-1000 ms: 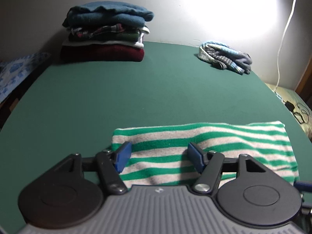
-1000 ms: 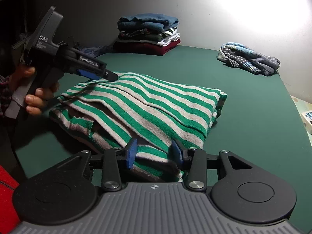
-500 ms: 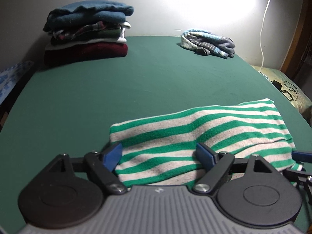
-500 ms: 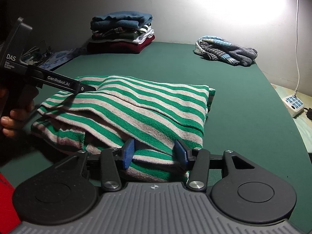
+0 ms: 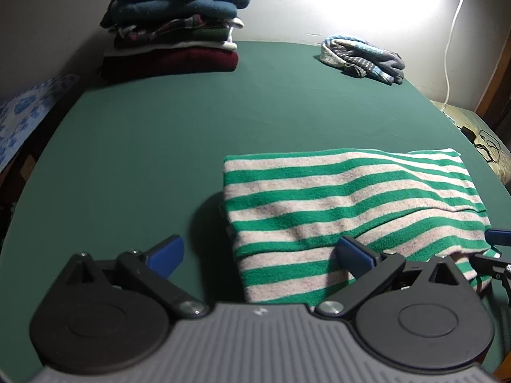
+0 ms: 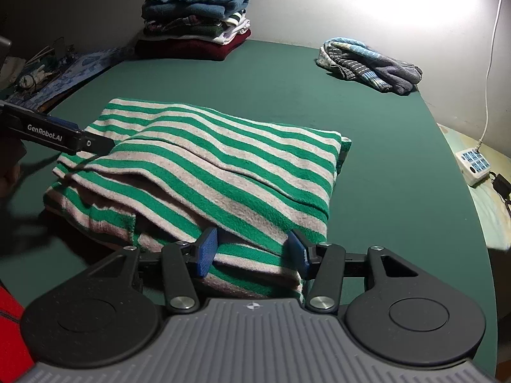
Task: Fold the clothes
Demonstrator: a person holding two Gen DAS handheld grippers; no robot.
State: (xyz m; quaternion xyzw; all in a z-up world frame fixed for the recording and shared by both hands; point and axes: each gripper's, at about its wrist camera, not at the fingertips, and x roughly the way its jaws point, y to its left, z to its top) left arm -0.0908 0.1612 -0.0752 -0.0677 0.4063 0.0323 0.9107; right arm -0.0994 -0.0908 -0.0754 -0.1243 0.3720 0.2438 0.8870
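A folded green-and-grey striped garment (image 5: 348,198) lies on the green table (image 5: 153,134). My left gripper (image 5: 260,255) is at its near left corner and its jaws are opening wide. The left pad is over bare table, the right pad is over the cloth, and neither presses on it. In the right wrist view the garment (image 6: 223,162) has loose layers along its near edge. My right gripper (image 6: 252,252) stands open there with a fold of the cloth between its pads. The left gripper (image 6: 95,142) shows at the garment's left edge, the right gripper (image 5: 493,252) at the right rim.
A stack of folded clothes (image 5: 172,28) stands at the far left of the table. A crumpled blue-grey garment (image 5: 364,57) lies at the far right. A power strip (image 6: 472,162) and a white cable (image 6: 490,63) are beyond the right edge. Patterned blue cloth (image 5: 22,118) lies off the left side.
The left jaws have spread much wider and the left gripper has slid left, off the cloth's corner. The right jaws have widened a little around the near fold.
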